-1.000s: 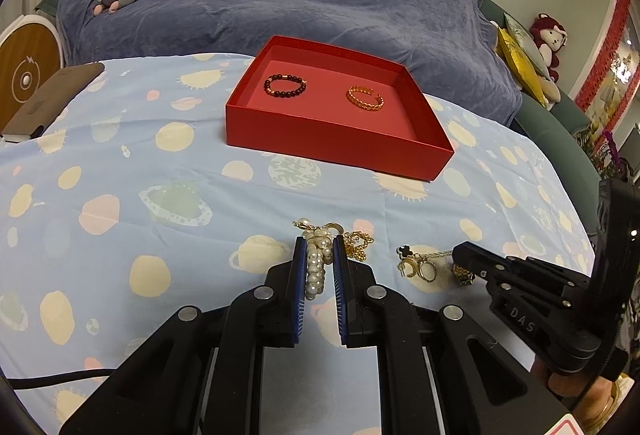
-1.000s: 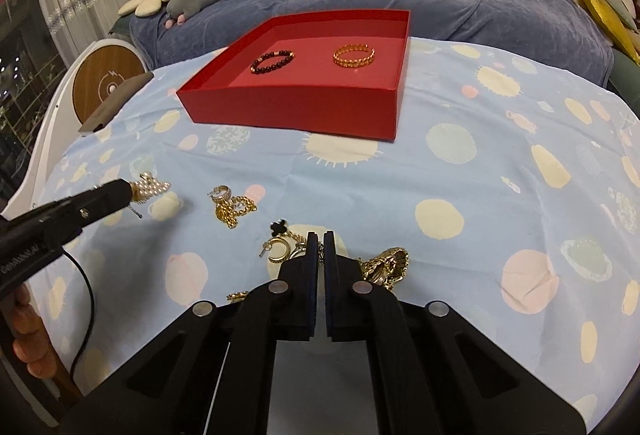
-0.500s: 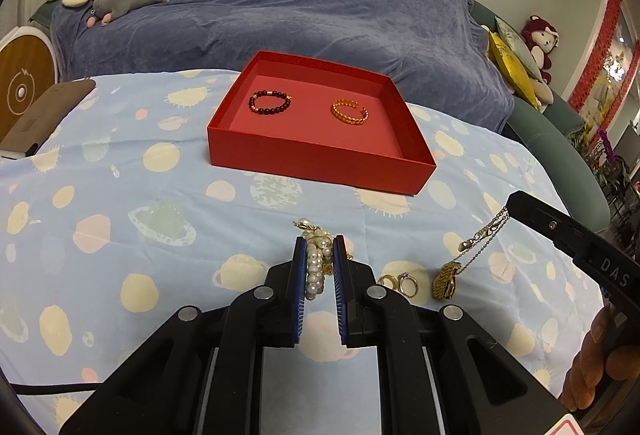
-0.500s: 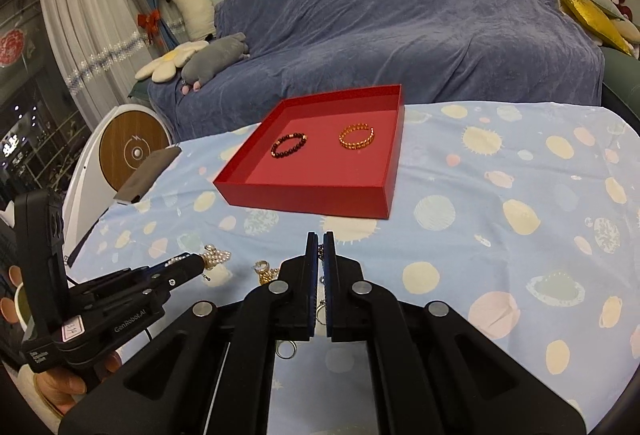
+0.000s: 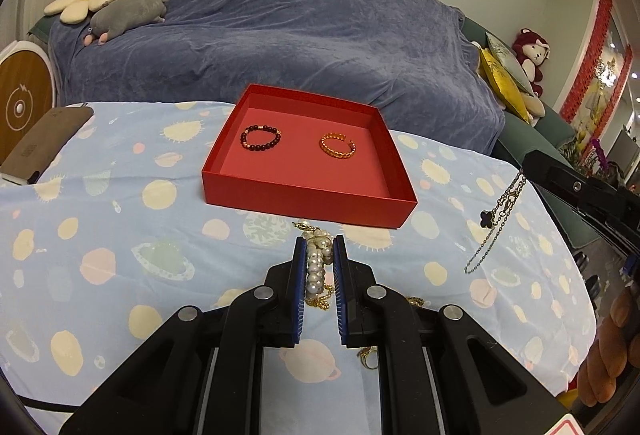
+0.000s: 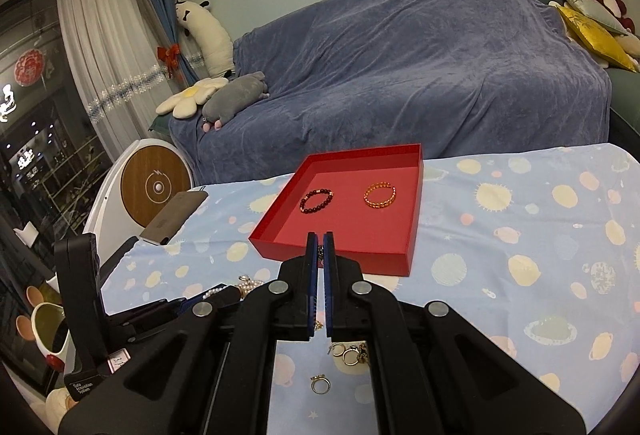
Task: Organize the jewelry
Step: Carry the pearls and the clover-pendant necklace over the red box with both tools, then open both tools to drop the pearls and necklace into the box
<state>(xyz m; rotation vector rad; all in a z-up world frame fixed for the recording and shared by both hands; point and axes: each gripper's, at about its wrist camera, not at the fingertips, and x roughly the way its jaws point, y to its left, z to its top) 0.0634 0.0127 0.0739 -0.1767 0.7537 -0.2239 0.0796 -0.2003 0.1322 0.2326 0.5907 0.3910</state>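
Note:
A red tray [image 5: 304, 195] [image 6: 332, 259] on the spotted blue cloth holds a dark bead bracelet [image 5: 260, 138] [image 6: 317, 200] and a gold bracelet [image 5: 337, 146] [image 6: 380, 195]. My left gripper [image 5: 320, 247] is shut on a pearl bracelet [image 5: 314, 267], lifted above the cloth before the tray. My right gripper [image 6: 320, 239] is shut on a thin chain necklace [image 5: 496, 219] with a black clover charm, which hangs in the air at the right of the left wrist view. Loose gold rings [image 6: 348, 353] lie on the cloth below.
A phone-like slab [image 5: 44, 143] lies at the table's left edge. A blue-covered sofa [image 5: 280, 27] with plush toys stands behind. A round white charger stand [image 6: 154, 187] is at the left. A cup [image 6: 48, 327] sits low left.
Both grippers have risen from the cloth. The right one has lifted the chain necklace clear of the pile and higher. The left one has raised the pearl bracelet.

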